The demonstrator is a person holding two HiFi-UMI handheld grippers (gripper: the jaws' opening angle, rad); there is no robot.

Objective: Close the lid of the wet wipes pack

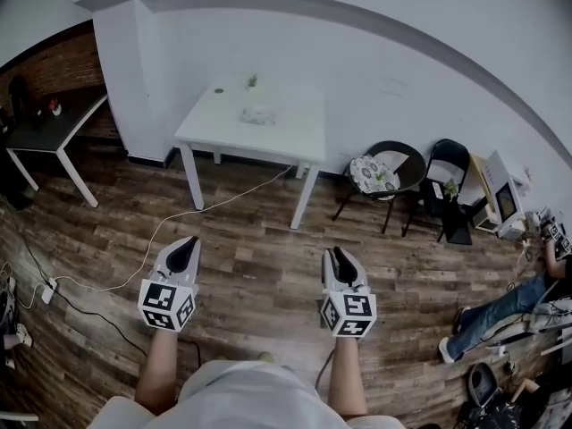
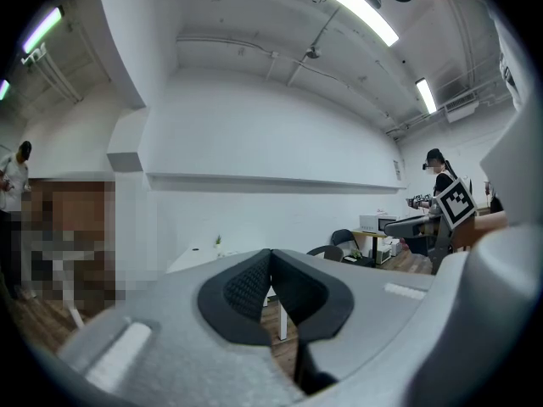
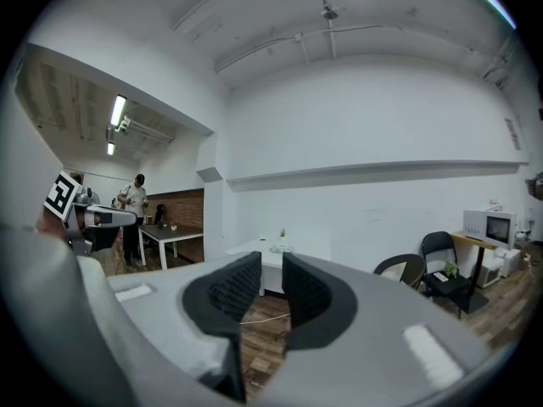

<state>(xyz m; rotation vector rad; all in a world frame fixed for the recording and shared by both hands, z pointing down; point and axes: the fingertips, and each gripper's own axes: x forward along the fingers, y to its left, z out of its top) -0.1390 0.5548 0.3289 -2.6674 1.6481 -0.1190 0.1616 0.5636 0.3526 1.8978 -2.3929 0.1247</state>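
Observation:
The wet wipes pack point(image 1: 257, 114) is a small pale packet lying on the white table point(image 1: 295, 141) across the room, and from here I cannot tell how its lid stands. In the right gripper view the pack point(image 3: 279, 248) shows far beyond the jaws. Both grippers are held level over the wooden floor, well short of the table. My left gripper point(image 1: 184, 256) point(image 2: 271, 254) is shut, its pads meeting at the tip with nothing between them. The right gripper point(image 1: 341, 262) point(image 3: 271, 259) is open, with a narrow empty gap between its pads.
A small plant point(image 1: 252, 81) stands on the white table. A dark table point(image 1: 54, 128) is at the far left, two chairs point(image 1: 398, 164) and a microwave point(image 1: 502, 195) at the right. A white cable point(image 1: 179, 217) runs across the floor. A person's legs point(image 1: 500, 307) stretch out at the right.

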